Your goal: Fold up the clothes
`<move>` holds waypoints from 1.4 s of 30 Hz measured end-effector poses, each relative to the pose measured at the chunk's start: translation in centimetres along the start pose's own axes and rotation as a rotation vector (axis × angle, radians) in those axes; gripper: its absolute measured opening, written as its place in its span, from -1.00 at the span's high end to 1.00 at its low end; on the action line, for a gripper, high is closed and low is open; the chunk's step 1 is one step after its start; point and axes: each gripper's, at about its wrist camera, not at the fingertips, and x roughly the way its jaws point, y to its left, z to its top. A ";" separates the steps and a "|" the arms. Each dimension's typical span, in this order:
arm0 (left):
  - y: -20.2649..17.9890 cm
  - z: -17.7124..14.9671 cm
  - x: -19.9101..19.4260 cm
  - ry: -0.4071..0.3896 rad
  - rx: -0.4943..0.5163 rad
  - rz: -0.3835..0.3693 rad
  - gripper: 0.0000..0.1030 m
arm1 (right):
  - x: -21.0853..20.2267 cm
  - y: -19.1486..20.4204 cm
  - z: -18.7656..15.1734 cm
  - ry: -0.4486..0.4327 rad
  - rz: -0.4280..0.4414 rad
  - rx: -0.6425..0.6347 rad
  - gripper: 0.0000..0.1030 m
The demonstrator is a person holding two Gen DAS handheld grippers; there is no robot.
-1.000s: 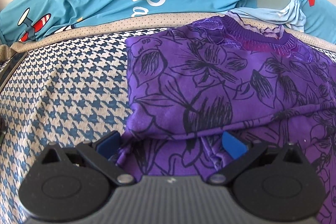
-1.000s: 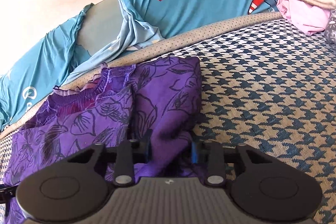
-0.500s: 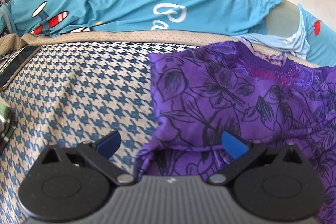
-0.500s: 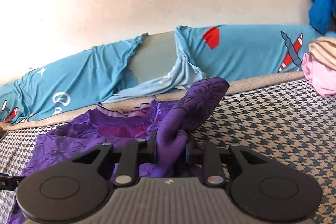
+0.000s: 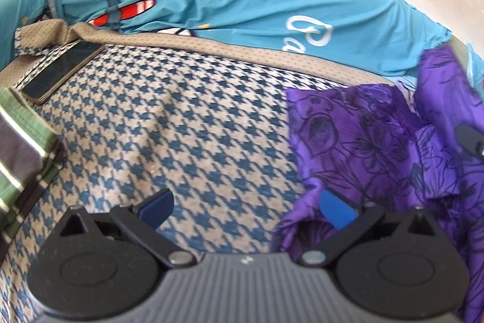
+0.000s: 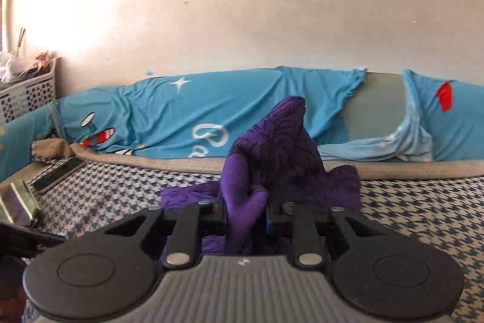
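Purple top (image 6: pixel 272 159) pinched in right claw (image 6: pixel 245 217) — left claw (image 5: pixel 246 205) agape.

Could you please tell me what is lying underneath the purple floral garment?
The purple floral garment lies on the houndstooth bed cover, which shows all around it. The right gripper lifts one bunched part. Whatever lies beneath the flat part is covered.

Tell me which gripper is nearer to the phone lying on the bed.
Left. The left gripper hovers open over the houndstooth cover, on the phone's side of the purple shirt. The right gripper is farther away, clamping the shirt's raised fabric.
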 end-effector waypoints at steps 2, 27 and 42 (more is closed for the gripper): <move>1.0 0.0 0.2 0.011 -0.024 0.005 -1.00 | 1.0 2.2 -0.2 0.008 0.041 -0.032 0.58; 5.9 1.6 0.5 0.006 -0.188 0.055 -1.00 | 4.6 10.3 -2.3 0.083 0.234 -0.215 -0.26; 5.8 2.0 0.3 -0.033 -0.210 0.099 -1.00 | 5.4 8.0 -0.2 0.002 0.183 -0.078 -0.26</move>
